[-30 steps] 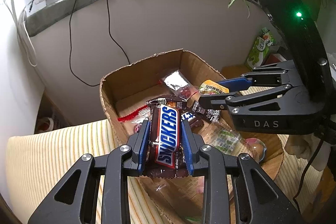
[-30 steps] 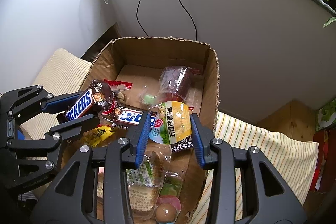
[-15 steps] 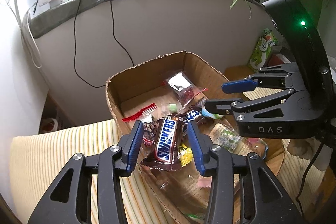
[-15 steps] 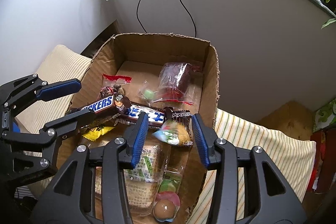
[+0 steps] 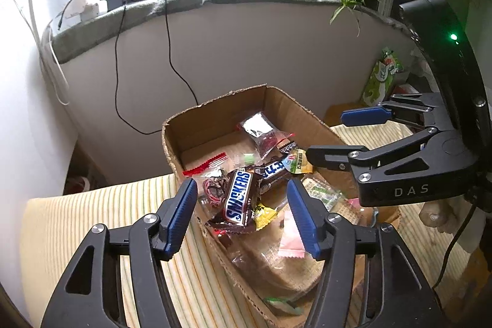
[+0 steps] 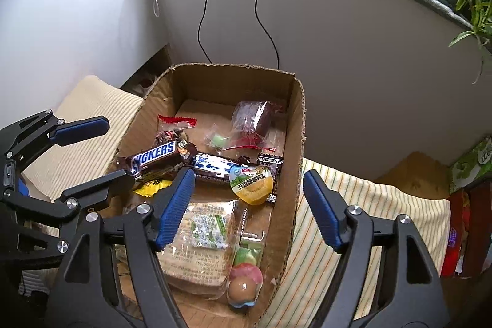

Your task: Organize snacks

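An open cardboard box (image 5: 215, 125) (image 6: 295, 119) stands on a striped cloth and holds several snacks. A Snickers bar (image 5: 238, 199) (image 6: 153, 160) lies loose on the pile inside. Beside it rests a yellow egg-shaped pouch (image 6: 253, 183) (image 5: 296, 163). My left gripper (image 5: 241, 214) hovers above the Snickers, its jaws opening, nothing pressed between the pads. Over the box's right wall my right gripper (image 6: 247, 205) is also opening and holds nothing. Each gripper shows in the other's view, the right gripper (image 5: 353, 137) and the left gripper (image 6: 104, 149).
Also in the box are a second blue-and-white bar (image 6: 215, 166), a dark red packet (image 6: 255, 125), a bread pack (image 6: 203, 239) and a small round sweet (image 6: 243, 288). Two black cables (image 6: 264, 17) hang down the wall behind. A green bag (image 5: 382, 76) stands at the right.
Both grippers opened and drew back slightly. The Snickers bar dropped from the left gripper onto the pile in the box; the yellow pouch fell from the right gripper into the box.
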